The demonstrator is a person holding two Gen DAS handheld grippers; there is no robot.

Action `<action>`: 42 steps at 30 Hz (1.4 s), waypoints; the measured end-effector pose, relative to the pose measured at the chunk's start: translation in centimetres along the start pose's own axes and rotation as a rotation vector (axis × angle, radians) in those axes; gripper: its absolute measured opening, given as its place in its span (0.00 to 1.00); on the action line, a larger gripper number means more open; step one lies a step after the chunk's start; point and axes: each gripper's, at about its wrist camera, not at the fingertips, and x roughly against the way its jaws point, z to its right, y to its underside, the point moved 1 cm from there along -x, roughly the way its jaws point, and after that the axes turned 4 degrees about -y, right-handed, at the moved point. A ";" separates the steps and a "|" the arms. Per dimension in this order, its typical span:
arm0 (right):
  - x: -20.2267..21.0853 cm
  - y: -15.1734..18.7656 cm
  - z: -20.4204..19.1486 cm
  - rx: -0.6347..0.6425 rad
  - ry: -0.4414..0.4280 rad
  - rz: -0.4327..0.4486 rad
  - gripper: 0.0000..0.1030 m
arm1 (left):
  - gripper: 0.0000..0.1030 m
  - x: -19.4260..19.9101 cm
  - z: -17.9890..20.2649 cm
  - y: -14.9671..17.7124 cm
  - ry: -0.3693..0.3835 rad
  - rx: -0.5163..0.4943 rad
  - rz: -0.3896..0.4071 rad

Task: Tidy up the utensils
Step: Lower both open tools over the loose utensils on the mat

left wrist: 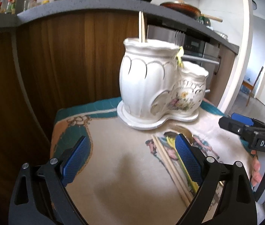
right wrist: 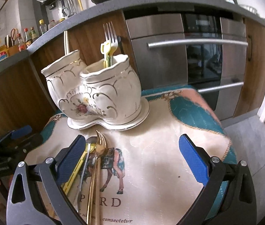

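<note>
Jaws on both grippers gape empty; right gripper [right wrist: 132, 161] should straddle the gold fork [right wrist: 96, 161] squarely, mid-handle, near the holder [right wrist: 94, 97].

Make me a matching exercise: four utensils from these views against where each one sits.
Things:
1. gold fork
2. silver fork
3. upright chopsticks
4. loose chopsticks

Places:
A. lying flat on the cloth beside a yellow utensil
B. standing in the holder's compartment with the yellow utensils
C. standing alone in the holder's other compartment
D. lying on the cloth, tines toward the holder

Pairs: 1-D, 2-B, 3-C, 4-A
</note>
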 end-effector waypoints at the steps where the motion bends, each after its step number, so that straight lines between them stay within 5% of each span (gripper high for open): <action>1: -0.2 0.0 0.0 -0.009 -0.005 -0.007 0.96 | 0.90 -0.3 0.0 0.1 -0.006 -0.009 -0.019; 9: -0.3 -0.2 -0.2 -0.013 -0.019 -0.012 0.96 | 0.87 -2.4 0.8 1.4 0.042 -0.061 -0.180; 14: 0.0 -0.1 -0.5 0.011 -0.004 0.001 0.96 | 0.76 -3.1 2.5 2.1 0.067 -0.129 -0.239; 21: 0.1 -0.1 -0.7 0.030 0.000 0.008 0.96 | 0.48 -3.7 2.5 2.3 0.072 -0.130 -0.270; 32: 0.0 -0.2 -1.0 0.036 0.000 0.006 0.96 | 0.49 -3.1 3.4 2.3 0.149 -0.114 -0.278; 42: 0.1 -0.2 -1.1 0.044 0.003 0.013 0.96 | 0.45 -2.9 5.1 2.3 0.143 -0.166 -0.273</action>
